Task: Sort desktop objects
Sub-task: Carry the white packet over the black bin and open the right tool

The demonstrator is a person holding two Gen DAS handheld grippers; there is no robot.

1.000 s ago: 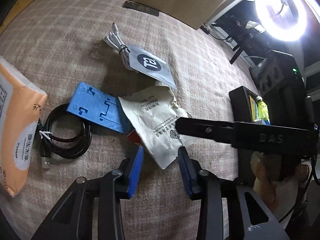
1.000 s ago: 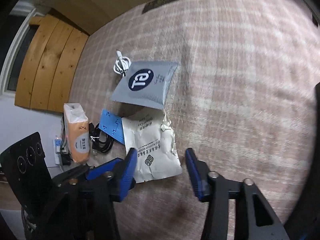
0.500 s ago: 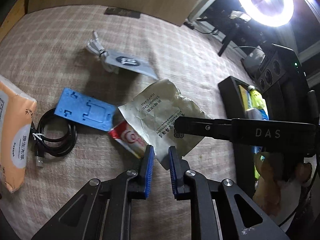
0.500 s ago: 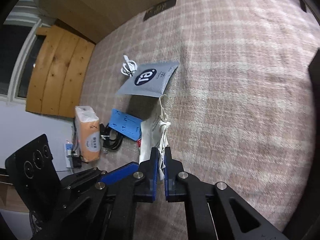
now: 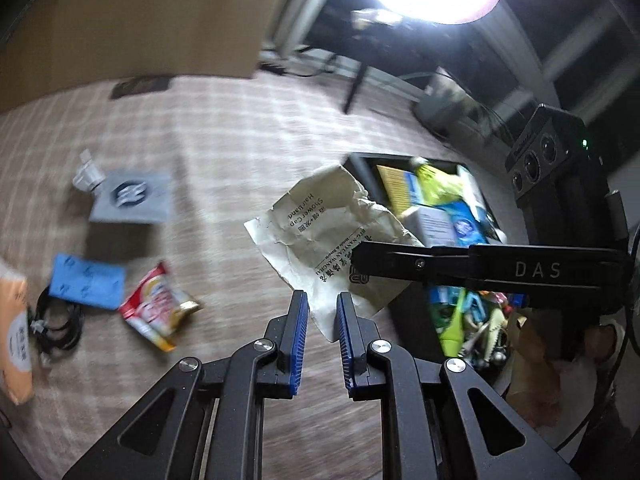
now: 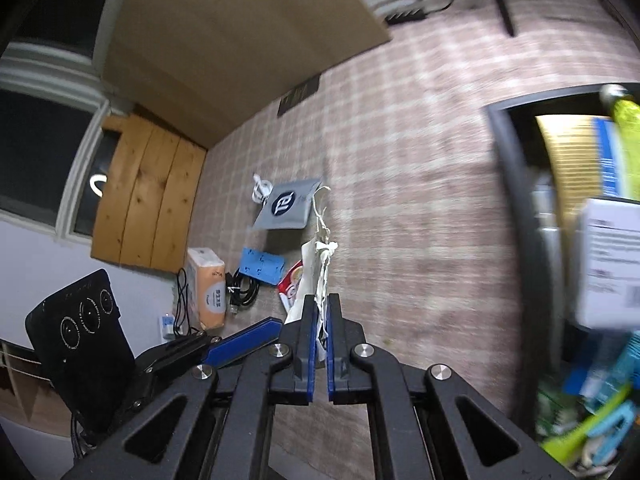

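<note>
— While my right gripper (image 6: 319, 312) has its blue pads pressed nearly together, what is caught between them?

— A crumpled white packet (image 5: 332, 244), pinched at one edge and held up off the checked tablecloth (image 6: 420, 208). From my right fingers I see it edge-on, rising straight ahead with a frayed string at its top.

— And my left gripper (image 5: 322, 312)?

— Its pads stand a narrow gap apart. The packet's lower corner hangs right at that gap, but I cannot tell whether they touch it.

— Where does the packet hang?

— Just ahead of my left fingers, its far right side overlapping the near rim of the black box (image 5: 360, 160) crammed with colourful items.

— What lies on the cloth?

— To the left of my left fingers, a red snack wrapper (image 5: 156, 308), then a blue plastic piece (image 5: 88, 286) over a coiled black cable (image 5: 56, 324), and an orange tissue pack (image 5: 16, 328) at the edge. Farther ahead lies a grey pouch (image 5: 132, 198) beside a white cable (image 5: 86, 174).
</note>
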